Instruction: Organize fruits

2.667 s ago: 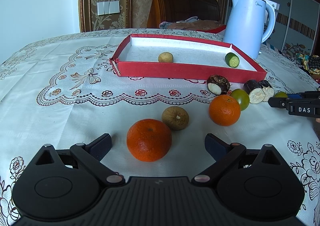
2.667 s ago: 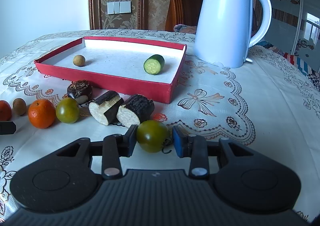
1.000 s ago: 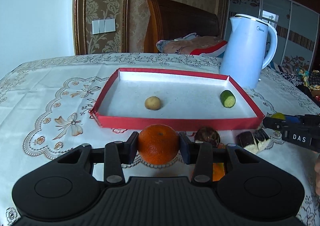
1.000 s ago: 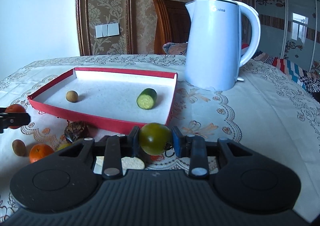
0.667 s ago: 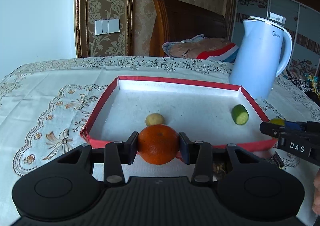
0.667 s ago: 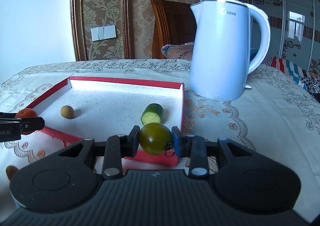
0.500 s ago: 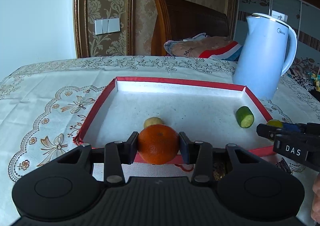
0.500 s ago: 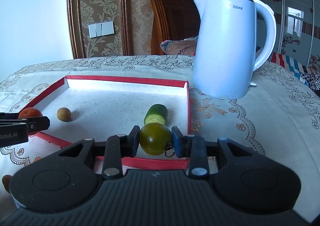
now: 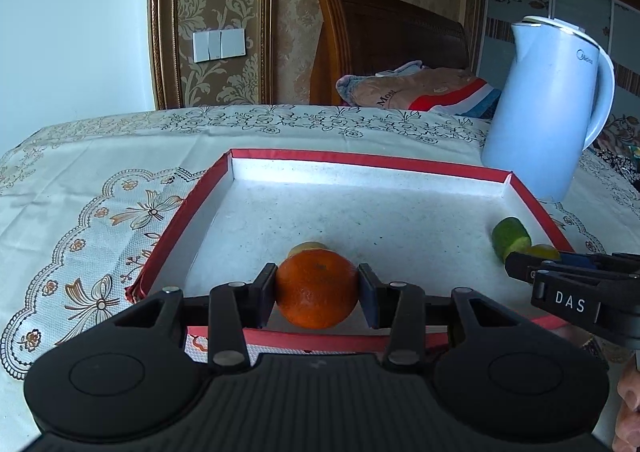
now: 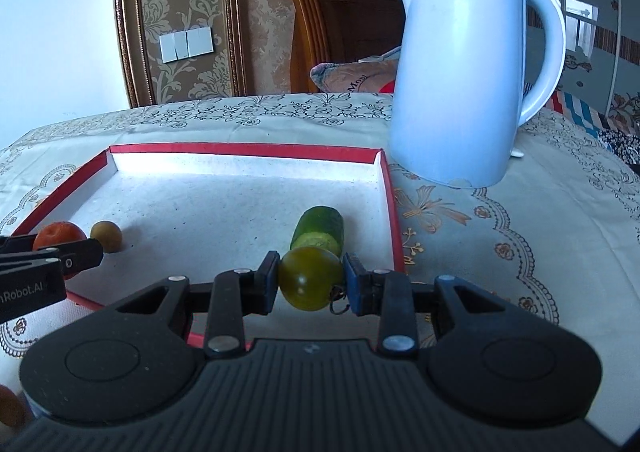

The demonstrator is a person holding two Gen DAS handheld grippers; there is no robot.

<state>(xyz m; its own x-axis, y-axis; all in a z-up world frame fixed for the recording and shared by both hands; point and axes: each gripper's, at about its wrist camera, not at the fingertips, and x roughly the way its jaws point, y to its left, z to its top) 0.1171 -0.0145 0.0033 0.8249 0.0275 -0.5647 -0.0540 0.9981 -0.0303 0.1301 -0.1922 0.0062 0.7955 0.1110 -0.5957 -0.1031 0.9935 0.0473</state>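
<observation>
We hold the left gripper [image 9: 317, 295] with its fingers [image 9: 264, 294] clamped on an orange [image 9: 316, 289], poised over the near edge of the red tray [image 9: 180, 220]. Just behind the orange a small yellowish-brown fruit [image 9: 306, 246] peeks out, mostly hidden from the left wrist view; the right wrist view shows it whole, lying on the tray floor near the left wall. Our right gripper [image 10: 311, 279] has its fingers [image 10: 354, 284] closed on a green tomato [image 10: 310, 278], held above the tray's near right corner. A cucumber piece [image 10: 320, 230] lies on the tray floor just behind the tomato, its cut face partly covered by it. In the left wrist view the tomato is only a sliver behind the right gripper's black finger. A white kettle [image 10: 460, 84] stands on the desk [image 10: 500, 236] beyond the tray's far right corner. At the bottom left edge of the right wrist view, a brownish round thing [image 10: 10, 410] is cut off and too blurred to name.
</observation>
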